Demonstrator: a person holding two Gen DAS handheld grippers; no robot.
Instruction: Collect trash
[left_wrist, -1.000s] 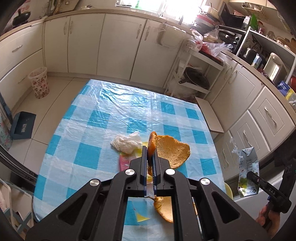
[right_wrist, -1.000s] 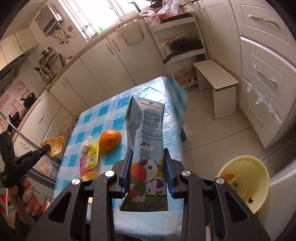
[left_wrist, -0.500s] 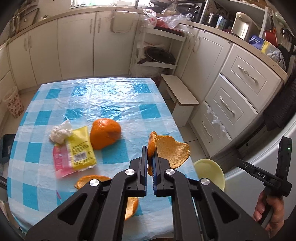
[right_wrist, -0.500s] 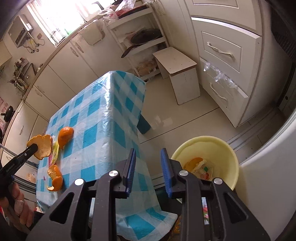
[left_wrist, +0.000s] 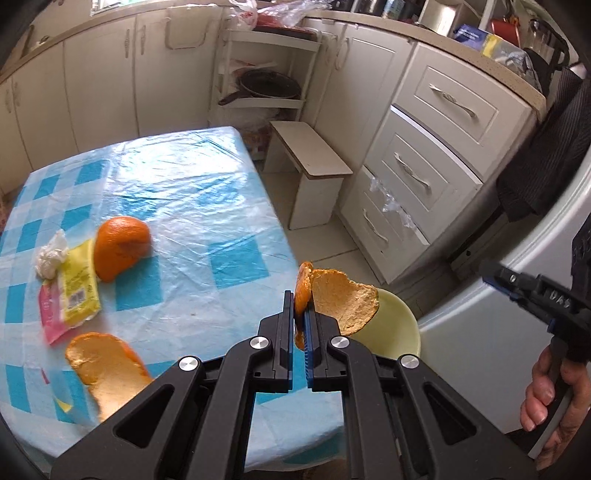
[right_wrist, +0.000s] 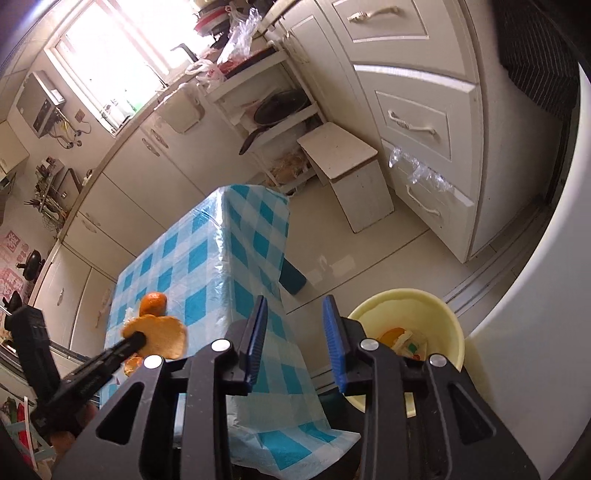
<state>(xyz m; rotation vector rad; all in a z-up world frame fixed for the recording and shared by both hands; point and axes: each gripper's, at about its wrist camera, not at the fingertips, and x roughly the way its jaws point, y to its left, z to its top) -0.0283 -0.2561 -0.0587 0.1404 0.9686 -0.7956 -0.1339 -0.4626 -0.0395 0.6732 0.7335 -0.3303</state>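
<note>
My left gripper (left_wrist: 300, 308) is shut on a curled piece of orange peel (left_wrist: 343, 299), held past the table's right edge, just above the rim of the yellow bin (left_wrist: 395, 328). In the right wrist view the same peel (right_wrist: 162, 332) shows at the left. My right gripper (right_wrist: 294, 301) hangs over the floor beside the bin (right_wrist: 406, 295); its jaws are opening with nothing between them. Peel and packaging (right_wrist: 400, 339) lie in the bin. On the checked table (left_wrist: 192, 206) lie a half orange (left_wrist: 122, 247), a tissue (left_wrist: 51, 254), a yellow packet (left_wrist: 79, 284) and another peel (left_wrist: 107, 365).
A white stool (left_wrist: 310, 158) stands on the floor between the table and the drawers (left_wrist: 424, 177). A shelf rack with a pan (left_wrist: 269, 85) is behind it. A white appliance (right_wrist: 546, 277) curves close behind the bin. A hand (left_wrist: 550, 387) holds the right gripper's handle.
The left gripper carried the peel rightwards from over the table to the bin's rim. The right gripper let go of the milk carton, which is no longer seen, and its jaws widened.
</note>
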